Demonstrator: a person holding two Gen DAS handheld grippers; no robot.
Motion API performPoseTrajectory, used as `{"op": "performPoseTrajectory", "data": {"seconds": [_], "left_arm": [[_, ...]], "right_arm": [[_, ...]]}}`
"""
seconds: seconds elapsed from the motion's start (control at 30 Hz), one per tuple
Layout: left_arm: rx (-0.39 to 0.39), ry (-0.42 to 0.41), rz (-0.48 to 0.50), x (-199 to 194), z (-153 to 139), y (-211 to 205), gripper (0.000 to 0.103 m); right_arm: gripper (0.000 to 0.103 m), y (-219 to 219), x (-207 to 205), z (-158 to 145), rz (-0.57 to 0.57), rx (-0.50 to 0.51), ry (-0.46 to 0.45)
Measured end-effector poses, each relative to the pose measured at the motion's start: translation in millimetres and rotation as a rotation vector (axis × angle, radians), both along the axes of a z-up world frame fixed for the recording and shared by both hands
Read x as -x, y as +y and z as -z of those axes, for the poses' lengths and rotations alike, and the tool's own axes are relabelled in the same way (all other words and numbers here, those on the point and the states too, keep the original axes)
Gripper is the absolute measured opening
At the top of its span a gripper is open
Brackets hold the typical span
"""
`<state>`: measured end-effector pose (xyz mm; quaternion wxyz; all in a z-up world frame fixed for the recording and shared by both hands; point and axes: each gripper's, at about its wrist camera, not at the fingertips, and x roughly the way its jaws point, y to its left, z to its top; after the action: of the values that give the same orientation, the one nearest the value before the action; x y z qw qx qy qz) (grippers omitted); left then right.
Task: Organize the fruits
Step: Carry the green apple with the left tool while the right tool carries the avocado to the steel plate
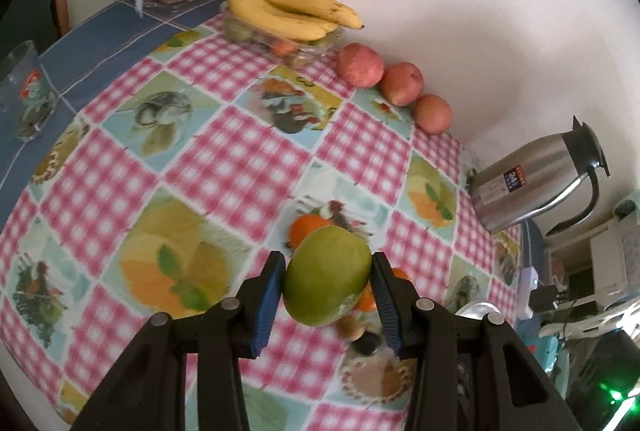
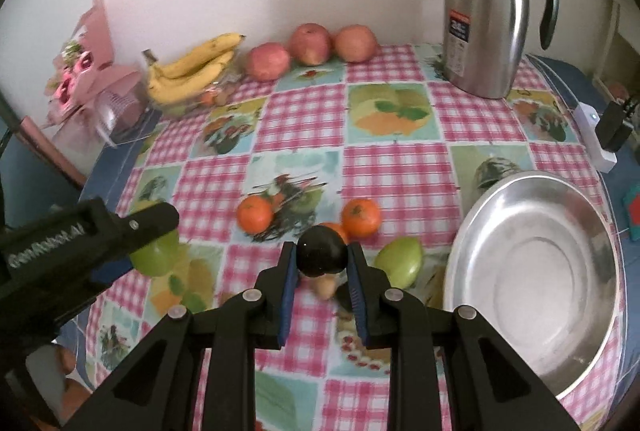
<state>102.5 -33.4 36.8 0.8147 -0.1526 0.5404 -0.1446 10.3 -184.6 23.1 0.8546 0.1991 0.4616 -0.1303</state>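
Note:
My left gripper (image 1: 328, 275) is shut on a green mango (image 1: 327, 273), held above the tablecloth; the right wrist view shows that mango (image 2: 154, 255) under the left gripper's black body at the left. My right gripper (image 2: 322, 255) is shut on a small dark round fruit (image 2: 322, 249), lifted off the table. Below lie oranges (image 2: 255, 216) (image 2: 361, 217), a second green mango (image 2: 401, 261) and a small tan fruit (image 2: 325, 286). A large steel bowl (image 2: 532, 275) stands to the right. Three red apples (image 2: 312, 43) and a bunch of bananas (image 2: 192, 69) sit by the wall.
A steel thermos jug (image 2: 486, 15) stands at the back right. A glass dish (image 1: 304, 45) holds the bananas. Pink wrapped flowers (image 2: 86, 71) sit at the back left, a drinking glass (image 1: 28, 91) on the blue edge. A white power strip (image 2: 596, 135) lies beside the bowl.

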Motion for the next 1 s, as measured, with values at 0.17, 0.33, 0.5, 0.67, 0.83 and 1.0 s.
{"op": "performPoseTrajectory", "data": {"seconds": [0.17, 0.33, 0.5, 0.67, 0.83, 1.0], "left_arm": [[0.003, 0.007, 0.016, -4.5, 10.0, -26.8, 0.046], [-0.042, 0.0, 0.083, 2.6, 19.5, -51.3, 0.047], [-0.068, -0.001, 0.137, 16.6, 28.7, -70.3, 0.047], [-0.083, -0.01, 0.226, 36.7, 32.3, -95.5, 0.047], [-0.098, -0.026, 0.343, 62.3, 35.7, -129.0, 0.047], [-0.107, -0.046, 0.432, 83.7, 39.0, -155.2, 0.047]], "right_arm": [[0.026, -20.0, 2.3, 3.4, 0.025, 0.004, 0.012], [0.026, -43.2, 14.1, 8.6, 0.08, -0.016, 0.017], [0.026, -61.7, 26.0, 14.4, 0.118, -0.055, 0.01], [0.026, -84.0, 46.3, 11.5, 0.202, -0.032, 0.018], [0.026, -111.6, 68.7, 12.2, 0.286, -0.033, 0.017], [0.026, -136.3, 92.5, 15.2, 0.363, -0.036, 0.023]]}}
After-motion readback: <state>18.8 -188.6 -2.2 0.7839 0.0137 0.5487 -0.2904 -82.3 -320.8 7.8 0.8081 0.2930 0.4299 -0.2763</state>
